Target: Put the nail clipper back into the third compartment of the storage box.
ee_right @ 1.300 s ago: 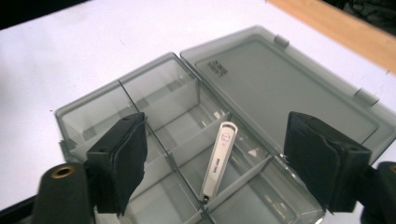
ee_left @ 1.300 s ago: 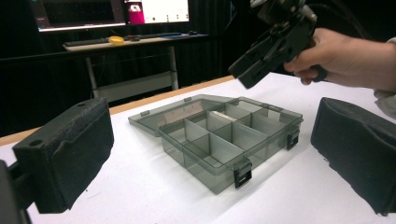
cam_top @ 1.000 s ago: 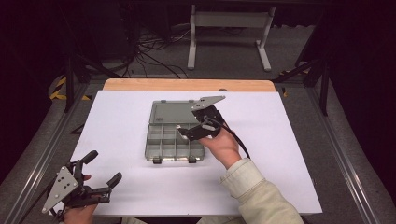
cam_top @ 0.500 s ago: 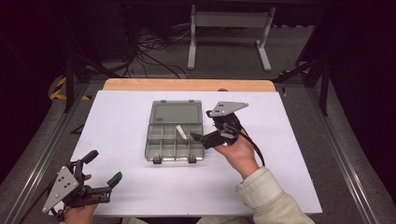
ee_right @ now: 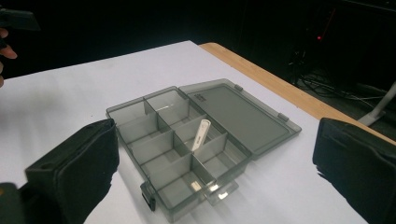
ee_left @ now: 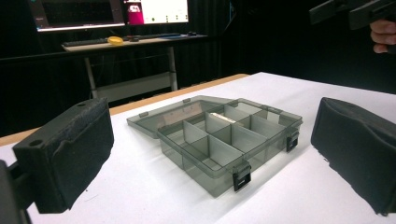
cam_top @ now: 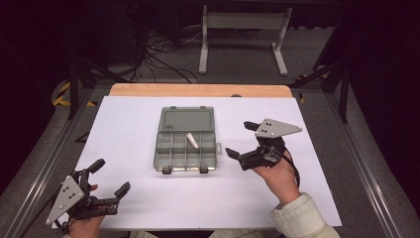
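A grey see-through compartment box [cam_top: 187,120] lies mid-table, its lid folded flat toward the far side. A small white stick [cam_top: 191,141] rests slanted across a divider in a middle compartment [ee_right: 201,134] [ee_left: 222,117]. My right gripper [cam_top: 239,138] hovers just right of the box, pointing at it. Its jaws have just been opening and stand open with nothing between them [ee_right: 215,168]. My left gripper [cam_top: 111,176] sits at the near left corner, open and empty, facing the box [ee_left: 212,149]. The box wall [ee_left: 205,177] and lid [ee_right: 252,116] are near both cameras.
A white sheet [cam_top: 317,198] covers the table, with a wooden edge [cam_top: 198,90] at the far side. Metal rails [cam_top: 364,168] run along both sides. Cables [cam_top: 158,54] and a white stand [cam_top: 242,22] lie on the floor beyond.
The right gripper has drawn back to the right from above the box, its jaws wider. The white stick now lies uncovered in the box. The left gripper has stayed put.
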{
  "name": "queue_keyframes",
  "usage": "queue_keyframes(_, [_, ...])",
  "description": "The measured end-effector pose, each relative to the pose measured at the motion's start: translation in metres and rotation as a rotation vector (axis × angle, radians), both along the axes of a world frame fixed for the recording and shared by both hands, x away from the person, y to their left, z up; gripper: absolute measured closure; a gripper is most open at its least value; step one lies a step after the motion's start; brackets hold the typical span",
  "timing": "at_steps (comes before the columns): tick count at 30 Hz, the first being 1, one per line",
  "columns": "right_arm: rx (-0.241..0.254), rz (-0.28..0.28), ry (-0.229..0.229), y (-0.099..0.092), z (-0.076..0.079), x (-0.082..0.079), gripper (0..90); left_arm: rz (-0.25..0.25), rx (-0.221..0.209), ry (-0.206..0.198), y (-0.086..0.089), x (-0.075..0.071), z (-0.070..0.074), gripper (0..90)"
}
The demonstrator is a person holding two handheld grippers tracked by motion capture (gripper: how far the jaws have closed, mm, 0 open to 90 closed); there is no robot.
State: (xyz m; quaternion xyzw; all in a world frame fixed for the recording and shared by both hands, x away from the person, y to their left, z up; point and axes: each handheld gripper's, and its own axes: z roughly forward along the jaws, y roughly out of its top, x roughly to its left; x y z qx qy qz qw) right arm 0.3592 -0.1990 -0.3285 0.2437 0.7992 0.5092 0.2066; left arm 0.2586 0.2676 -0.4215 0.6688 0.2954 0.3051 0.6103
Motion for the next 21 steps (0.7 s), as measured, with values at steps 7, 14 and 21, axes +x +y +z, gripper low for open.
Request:
queue_keyframes(7, [0.029, -0.022, -0.040, -0.022, -0.011, -0.018, 0.5, 0.003, 0.000, 0.001, 0.000, 0.000, 0.000, 0.2])
queue_keyframes(14, [0.046, -0.028, -0.052, -0.038, -0.025, -0.031, 0.5, 0.003, -0.001, 0.000, 0.000, -0.001, 0.001, 0.2])
queue_keyframes(21, [0.071, -0.027, -0.069, -0.051, -0.042, -0.041, 0.5, 0.002, 0.000, -0.002, 0.000, -0.001, 0.001, 0.2])
